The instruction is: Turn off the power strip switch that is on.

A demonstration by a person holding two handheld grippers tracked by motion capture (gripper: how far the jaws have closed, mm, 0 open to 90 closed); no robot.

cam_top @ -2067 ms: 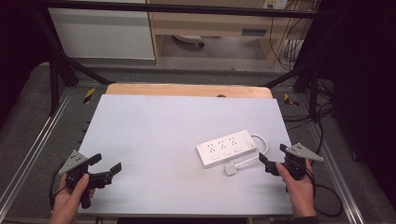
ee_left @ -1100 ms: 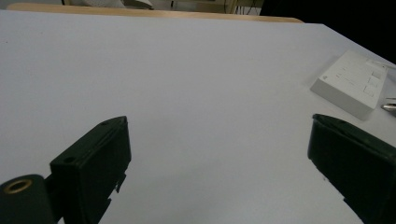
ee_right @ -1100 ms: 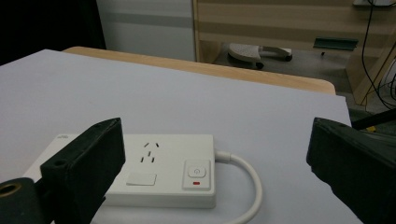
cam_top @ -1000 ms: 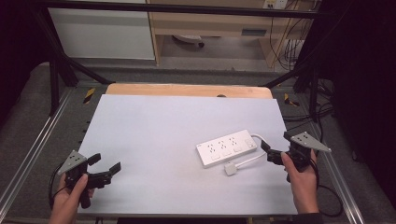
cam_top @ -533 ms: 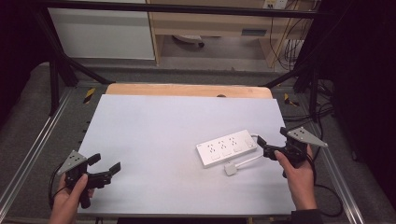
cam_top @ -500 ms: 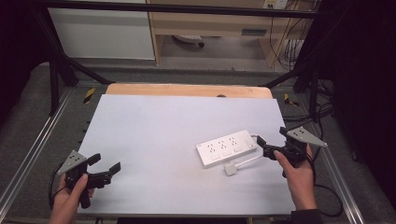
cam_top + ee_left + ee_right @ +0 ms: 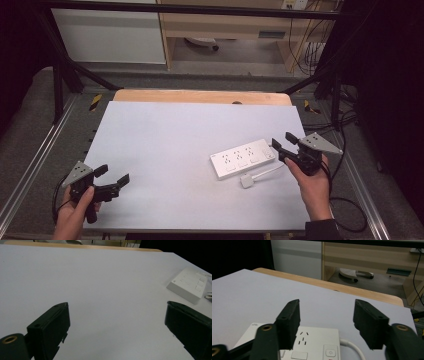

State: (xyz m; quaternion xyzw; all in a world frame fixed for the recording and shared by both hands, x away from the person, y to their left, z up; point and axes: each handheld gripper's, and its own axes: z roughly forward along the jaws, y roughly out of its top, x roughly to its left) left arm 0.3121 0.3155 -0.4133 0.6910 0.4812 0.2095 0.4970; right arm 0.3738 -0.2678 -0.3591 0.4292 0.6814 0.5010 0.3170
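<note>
Lying on the pale grey table (image 7: 190, 150), at about four o'clock from its centre in the high view, one white power strip (image 7: 243, 158) is recorded, set at a slant with its long side running from eight o'clock to two o'clock. Three socket groups are counted along its top, and one round power button with a power symbol is seen at its cable end in the right gripper view. One white cable (image 7: 265, 172) is led from that end back toward six o'clock, ending in one white plug (image 7: 246, 181) laid flat just beside the strip. A small logo mark at the far corner is too small to be read; no other writing can be made out. Two grippers are counted, each held in one hand. The left gripper (image 7: 111, 177) is held at the table's seven o'clock corner, well apart from the strip, its jaws spread wide and empty. The right gripper (image 7: 283, 145) is held at the strip's button end, jaws likewise parted, with nothing grasped; whether the strip is touched cannot be told.
</note>
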